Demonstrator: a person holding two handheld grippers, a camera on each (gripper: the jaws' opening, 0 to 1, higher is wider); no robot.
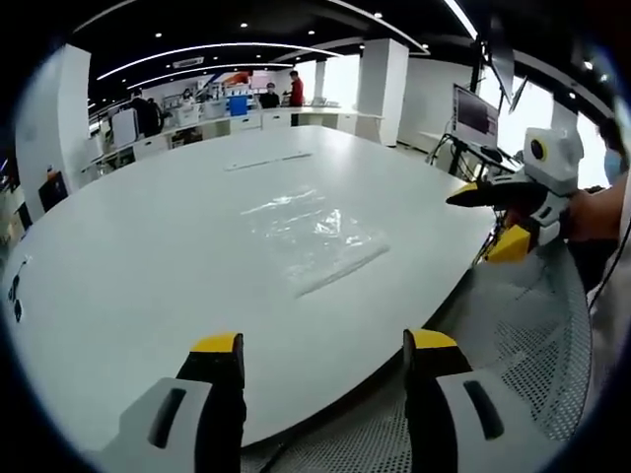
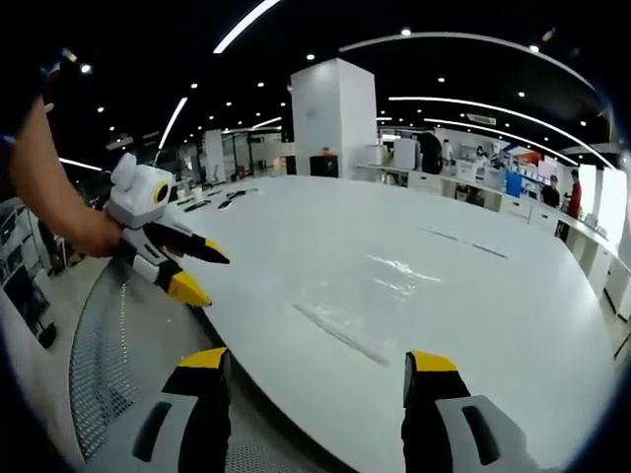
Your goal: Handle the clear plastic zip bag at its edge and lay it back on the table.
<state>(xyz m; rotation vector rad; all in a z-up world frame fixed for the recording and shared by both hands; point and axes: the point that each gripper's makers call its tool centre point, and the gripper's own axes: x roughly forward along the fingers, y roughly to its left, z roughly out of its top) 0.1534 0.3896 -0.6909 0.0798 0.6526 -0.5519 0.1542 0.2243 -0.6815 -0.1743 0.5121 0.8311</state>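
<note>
Lying beyond spread fingers [image 1: 219,357]: zip bag [image 1: 314,235]

Left gripper [image 1: 323,360] hangs low, jaws spread wide apart, holding nothing. Right gripper [image 2: 314,374] sits just the same, jaws parted and bare. Each one pokes into the other's view from the side, a hand [image 2: 94,235] gripping behind it.

No text, label or number is legible anywhere here.
</note>
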